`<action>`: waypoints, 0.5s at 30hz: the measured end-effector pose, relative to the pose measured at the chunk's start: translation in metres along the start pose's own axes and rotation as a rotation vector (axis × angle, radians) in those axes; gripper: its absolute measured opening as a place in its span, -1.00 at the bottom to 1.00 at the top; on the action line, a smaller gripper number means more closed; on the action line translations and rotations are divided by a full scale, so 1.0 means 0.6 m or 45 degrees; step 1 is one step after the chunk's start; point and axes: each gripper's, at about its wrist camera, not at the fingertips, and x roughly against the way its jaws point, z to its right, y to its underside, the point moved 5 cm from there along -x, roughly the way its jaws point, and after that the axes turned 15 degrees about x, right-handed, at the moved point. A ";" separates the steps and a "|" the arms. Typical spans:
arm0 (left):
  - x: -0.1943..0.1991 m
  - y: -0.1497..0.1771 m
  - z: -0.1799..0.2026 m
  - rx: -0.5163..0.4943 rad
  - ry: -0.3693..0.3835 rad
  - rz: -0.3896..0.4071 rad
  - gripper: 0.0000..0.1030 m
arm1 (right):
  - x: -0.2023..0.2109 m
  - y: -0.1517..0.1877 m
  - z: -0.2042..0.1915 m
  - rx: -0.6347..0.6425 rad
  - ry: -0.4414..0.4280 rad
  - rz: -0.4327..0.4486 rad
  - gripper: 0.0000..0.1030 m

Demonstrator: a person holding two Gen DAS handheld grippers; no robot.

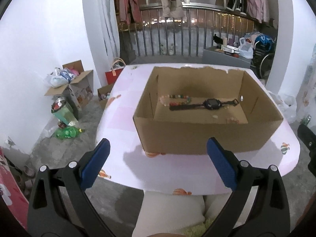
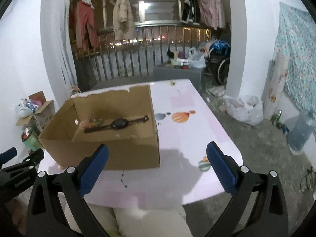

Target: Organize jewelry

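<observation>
Both tongs were held wide and empty above the near edge of the surface (image 1: 126,118): the left tongs (image 1: 158,158) were aimed at the front wall of a cardboard box (image 1: 197,136), and the right tongs (image 2: 158,160) were aimed at the box's near right corner and the bare top beside it.

The surface was seen to be covered with a pale pink cloth printed with orange and green balloon shapes. A thin dark chain (image 2: 123,179) was left lying on the cloth just in front of the box, between the right tongs' blue pads. Cream-coloured trousers of the seated person were visible below the near edge.

Behind the surface, a metal railing (image 2: 138,55) was seen with city lights beyond it, and coats and garments were hung above it. White walls stood to either side. On the grey floor, open cartons, plastic bags, bottles and a large water jug (image 2: 300,134) were scattered, and a wheelchair (image 2: 219,63) was parked by the railing.

Inside the box, a black wristwatch (image 1: 209,104) was laid flat with its strap stretched out, and a string of coloured beads (image 1: 175,99) was placed touching its left end. Both were lying on the box floor, well ahead of the tongs and apart from them. A few small pale items near the watch could not be identified.
</observation>
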 end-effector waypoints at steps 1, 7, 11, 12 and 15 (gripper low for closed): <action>0.001 -0.005 0.001 0.003 -0.008 0.010 0.84 | 0.001 -0.008 -0.005 0.021 -0.006 0.024 0.87; -0.007 -0.004 0.008 0.011 -0.006 -0.041 0.84 | -0.003 -0.018 -0.021 0.065 -0.033 0.032 0.87; -0.022 0.012 0.004 0.019 0.005 -0.132 0.84 | -0.023 -0.010 -0.021 0.041 -0.058 -0.050 0.87; -0.026 0.015 0.002 0.025 0.009 -0.159 0.84 | -0.027 -0.008 -0.020 0.035 -0.063 -0.064 0.87; -0.032 0.020 -0.004 0.037 0.004 -0.187 0.84 | -0.036 -0.003 -0.018 0.024 -0.068 -0.105 0.87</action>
